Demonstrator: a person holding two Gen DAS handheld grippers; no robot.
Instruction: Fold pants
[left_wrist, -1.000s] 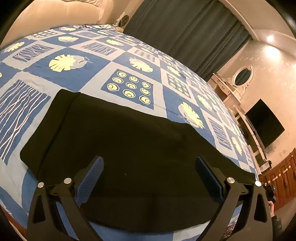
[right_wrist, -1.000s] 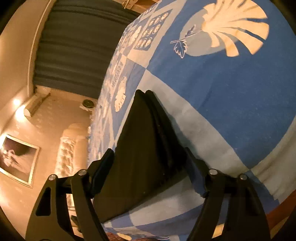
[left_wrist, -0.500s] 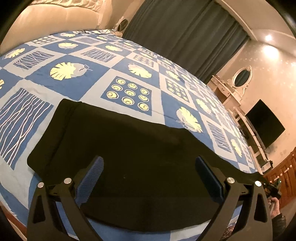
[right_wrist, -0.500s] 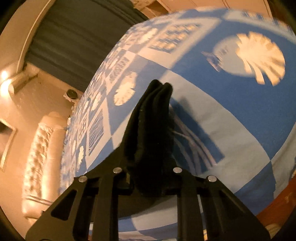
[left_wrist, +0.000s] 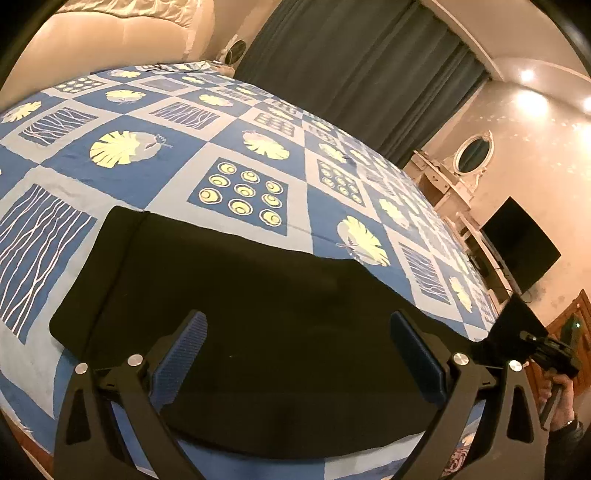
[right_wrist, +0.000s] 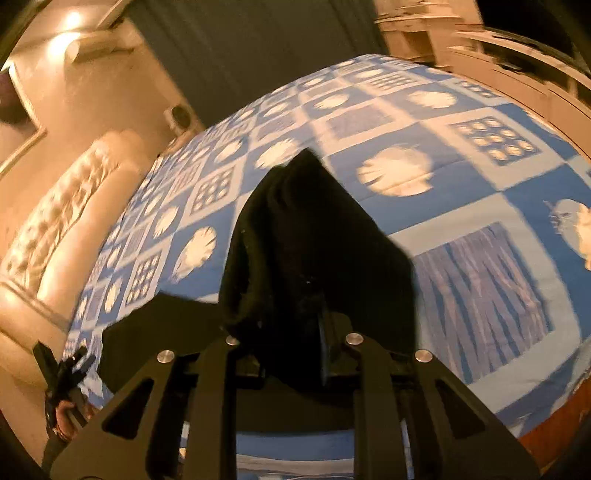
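Observation:
Black pants (left_wrist: 258, 314) lie flat along the near edge of the bed, folded lengthwise. My left gripper (left_wrist: 299, 354) is open and hovers above their middle, holding nothing. My right gripper (right_wrist: 291, 332) is shut on one end of the pants (right_wrist: 306, 251) and holds that end raised off the bed. The raised end also shows in the left wrist view (left_wrist: 517, 332) at the far right, with the right gripper behind it. The left gripper shows at the lower left of the right wrist view (right_wrist: 59, 373).
The bed has a blue patterned cover (left_wrist: 240, 155) and a padded headboard (left_wrist: 110, 33). Dark curtains (left_wrist: 351, 66) hang behind it. A dresser with an oval mirror (left_wrist: 472, 155) and a TV (left_wrist: 517, 243) stand on the right.
My right gripper closed on the end of the pants and lifted it off the bed. My left gripper rose slightly and stayed open.

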